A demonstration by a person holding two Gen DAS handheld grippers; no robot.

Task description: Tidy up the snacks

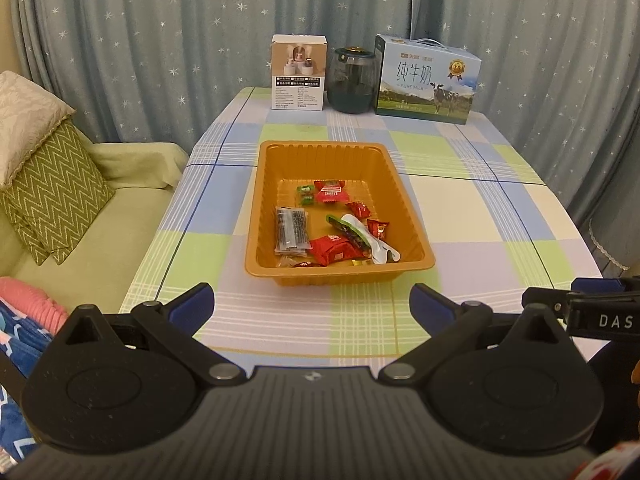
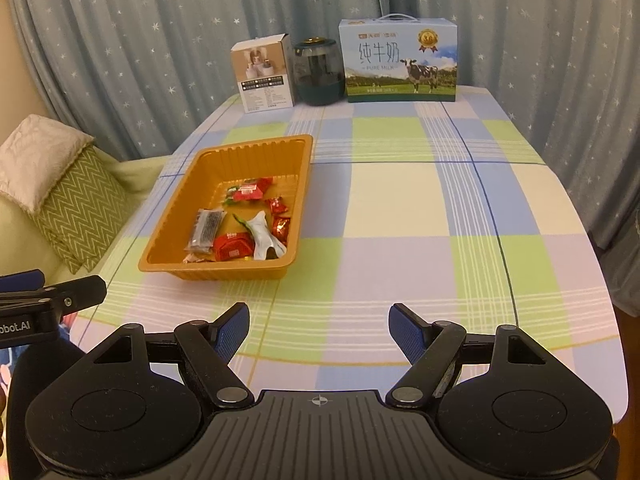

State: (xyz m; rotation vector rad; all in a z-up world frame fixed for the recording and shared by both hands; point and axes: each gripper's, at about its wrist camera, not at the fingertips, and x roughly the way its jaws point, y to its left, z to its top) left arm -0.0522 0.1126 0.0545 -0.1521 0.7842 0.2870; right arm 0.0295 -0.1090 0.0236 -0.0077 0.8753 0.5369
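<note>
wrapped snacks (image 1: pixel 334 224) in orange tray (image 1: pixel 340 276)

a home living room: sofa (image 1: pixel 132 204) with cushions (image 1: pixel 52 192), star-print curtains (image 1: pixel 160 40), checked tablecloth (image 2: pixel 400 200)

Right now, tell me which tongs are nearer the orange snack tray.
Left. The left tongs sit open straight in front of the orange snack tray, just short of its near rim. The right tongs, also open, are off to the tray's right, over bare tablecloth.
</note>
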